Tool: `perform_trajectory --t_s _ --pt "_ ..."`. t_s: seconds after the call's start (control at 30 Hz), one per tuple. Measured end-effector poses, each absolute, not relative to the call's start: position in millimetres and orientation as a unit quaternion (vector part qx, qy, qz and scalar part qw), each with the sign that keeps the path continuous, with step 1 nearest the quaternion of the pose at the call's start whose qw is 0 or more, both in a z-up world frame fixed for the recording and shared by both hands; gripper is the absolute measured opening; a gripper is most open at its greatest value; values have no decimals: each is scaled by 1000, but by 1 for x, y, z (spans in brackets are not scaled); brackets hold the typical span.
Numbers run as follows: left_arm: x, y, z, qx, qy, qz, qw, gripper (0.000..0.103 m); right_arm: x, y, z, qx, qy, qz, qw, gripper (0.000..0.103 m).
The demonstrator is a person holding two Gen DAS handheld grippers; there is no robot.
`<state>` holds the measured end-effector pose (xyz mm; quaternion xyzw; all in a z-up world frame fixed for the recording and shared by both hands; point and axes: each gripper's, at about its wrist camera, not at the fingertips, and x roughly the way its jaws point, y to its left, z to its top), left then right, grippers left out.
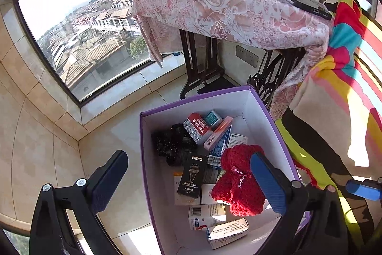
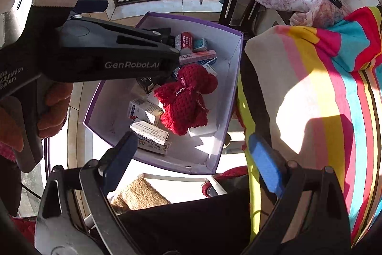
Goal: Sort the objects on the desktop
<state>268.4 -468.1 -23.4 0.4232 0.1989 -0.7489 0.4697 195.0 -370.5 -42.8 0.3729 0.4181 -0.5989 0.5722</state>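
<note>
The left gripper [image 1: 186, 183] is hovering over the purple storage box [image 1: 203, 98] with its jaws spread wide and nothing between them; its right blue-padded finger is overlapping the upper right edge of the red crocheted item [image 1: 236, 181] in the left wrist view, but whether pad and yarn are touching cannot be told. From this gripper the red crocheted item is lying at about 2 o'clock, just beside that right finger, inside the box toward its right wall. The right gripper [image 2: 191, 164] is also standing wide open and empty, positioned nearer the camera-side rim of the purple storage box [image 2: 164, 165], with the red crocheted item [image 2: 186, 99] lying ahead of it at about 12 o'clock; the left gripper is judged the nearer of the two. In the right wrist view the item's long axis is running from roughly 1 o'clock to 7 o'clock, so a jaw line across that axis would probably suit a pick. The item is showing as a soft, dark red knitted bundle cinched near the middle by a ribbon with printed lettering, and it is resting on top of several small cartons, including a black product box [image 1: 192, 175] and white medicine boxes [image 1: 206, 216]. A dark speckled fabric piece [image 1: 170, 142] is lying at the left of the pile. Being soft yarn, the item is likely to compress under the pads.
</note>
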Motion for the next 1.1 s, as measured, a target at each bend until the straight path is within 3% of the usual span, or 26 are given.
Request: perform_trajectory --t_s 0.83,1.0,1.1 --pt "285 -486 -32 409 253 -745 462 103 218 -388 -64 382 440 -576 572 95" --pt "295 -485 -34 368 278 -753 469 103 223 -388 -69 383 445 -570 574 95" --pt "288 -482 -38 392 239 -736 498 100 222 -387 -70 385 445 -570 574 95"
